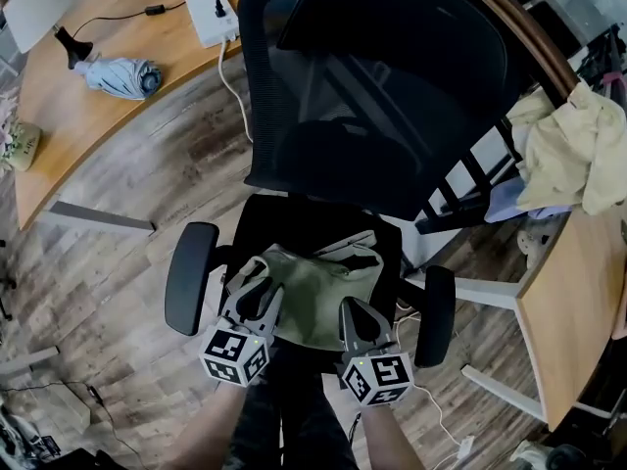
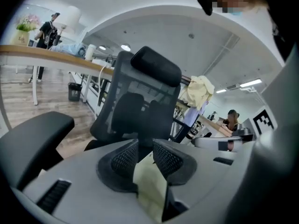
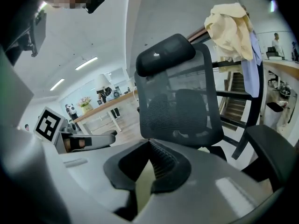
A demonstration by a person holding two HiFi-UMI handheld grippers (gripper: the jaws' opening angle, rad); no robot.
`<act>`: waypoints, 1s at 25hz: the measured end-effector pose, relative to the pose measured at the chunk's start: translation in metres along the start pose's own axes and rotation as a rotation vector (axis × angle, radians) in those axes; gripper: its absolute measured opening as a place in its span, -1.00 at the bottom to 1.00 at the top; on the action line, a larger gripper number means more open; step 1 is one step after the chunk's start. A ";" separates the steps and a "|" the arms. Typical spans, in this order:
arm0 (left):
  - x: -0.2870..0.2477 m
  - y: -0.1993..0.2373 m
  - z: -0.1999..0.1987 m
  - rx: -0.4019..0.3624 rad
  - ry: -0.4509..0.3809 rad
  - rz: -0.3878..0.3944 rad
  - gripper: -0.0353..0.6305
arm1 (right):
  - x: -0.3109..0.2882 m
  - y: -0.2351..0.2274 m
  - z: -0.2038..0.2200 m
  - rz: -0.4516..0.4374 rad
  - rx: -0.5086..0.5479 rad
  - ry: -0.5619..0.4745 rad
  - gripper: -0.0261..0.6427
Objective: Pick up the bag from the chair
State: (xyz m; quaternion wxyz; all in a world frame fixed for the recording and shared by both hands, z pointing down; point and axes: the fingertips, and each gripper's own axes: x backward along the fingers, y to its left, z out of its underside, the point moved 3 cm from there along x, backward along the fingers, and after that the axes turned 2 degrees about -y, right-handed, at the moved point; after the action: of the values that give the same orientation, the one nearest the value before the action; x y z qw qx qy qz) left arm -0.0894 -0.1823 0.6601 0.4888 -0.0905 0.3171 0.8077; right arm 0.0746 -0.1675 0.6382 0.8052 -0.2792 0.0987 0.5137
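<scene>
Wood-floored office: black mesh chair (image 1: 372,86), olive bag (image 1: 323,297) on its seat. Left claw (image 1: 261,280) and right claw (image 1: 355,313) each pinch the bag's near edge. Grasp stage apparently complete; next move, an even lift clear of the armrests (image 1: 191,277).

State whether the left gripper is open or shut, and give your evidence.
Shut on the green bag: the left gripper's jaws pinch its pale fabric between them, as that gripper's own view shows.
</scene>
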 end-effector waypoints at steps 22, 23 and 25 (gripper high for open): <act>-0.067 0.081 0.057 0.311 0.425 -0.225 -0.22 | -0.028 -0.057 0.018 0.150 -0.077 -0.010 -0.89; -0.067 0.082 0.059 0.331 0.433 -0.223 -0.22 | -0.028 -0.059 0.018 0.154 -0.079 -0.009 -0.89; -0.069 0.082 0.065 0.371 0.456 -0.199 -0.22 | -0.030 -0.063 0.018 0.166 -0.081 -0.007 -0.89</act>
State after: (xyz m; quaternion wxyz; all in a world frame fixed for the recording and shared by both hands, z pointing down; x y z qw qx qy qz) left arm -0.1132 -0.2200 0.7769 0.4899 -0.2090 0.5502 0.6431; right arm 0.1146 -0.2003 0.6884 0.7481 -0.3007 0.0977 0.5834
